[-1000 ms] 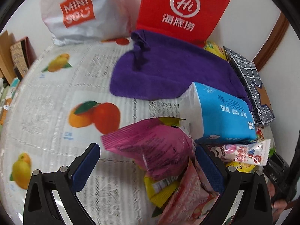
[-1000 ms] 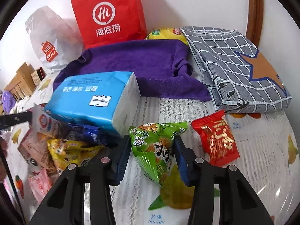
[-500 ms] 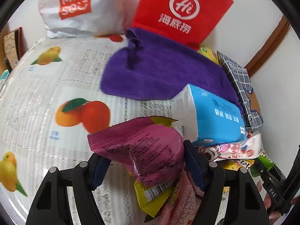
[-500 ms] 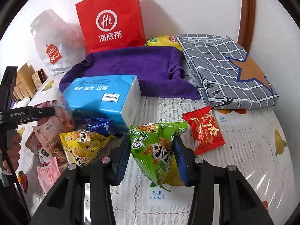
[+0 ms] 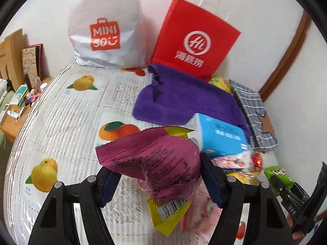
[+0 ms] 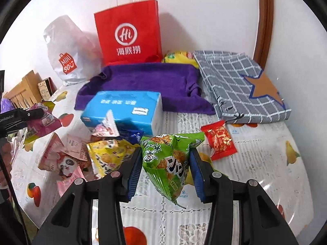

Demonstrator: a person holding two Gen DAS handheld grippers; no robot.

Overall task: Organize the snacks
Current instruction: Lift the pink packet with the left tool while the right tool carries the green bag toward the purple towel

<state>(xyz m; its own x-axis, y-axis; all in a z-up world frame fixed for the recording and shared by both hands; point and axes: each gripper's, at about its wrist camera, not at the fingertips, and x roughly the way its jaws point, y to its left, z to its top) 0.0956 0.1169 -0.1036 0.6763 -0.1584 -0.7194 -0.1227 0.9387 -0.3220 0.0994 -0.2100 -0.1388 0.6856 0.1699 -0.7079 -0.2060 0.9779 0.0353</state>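
Left wrist view: my left gripper [image 5: 161,181] has its jaws clamped on the magenta snack packet [image 5: 151,161], lifted at lower centre. My right gripper [image 6: 165,170] jaws pinch the green snack packet [image 6: 169,159]. Nothing looks sorted yet: the loose snack pile [image 6: 85,151] lies left of centre beside the blue tissue pack [image 6: 124,110] on the table [image 6: 255,163].

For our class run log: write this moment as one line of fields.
left gripper: shut on magenta foil snack packet | right gripper: shut on green plastic snack bag | both off table
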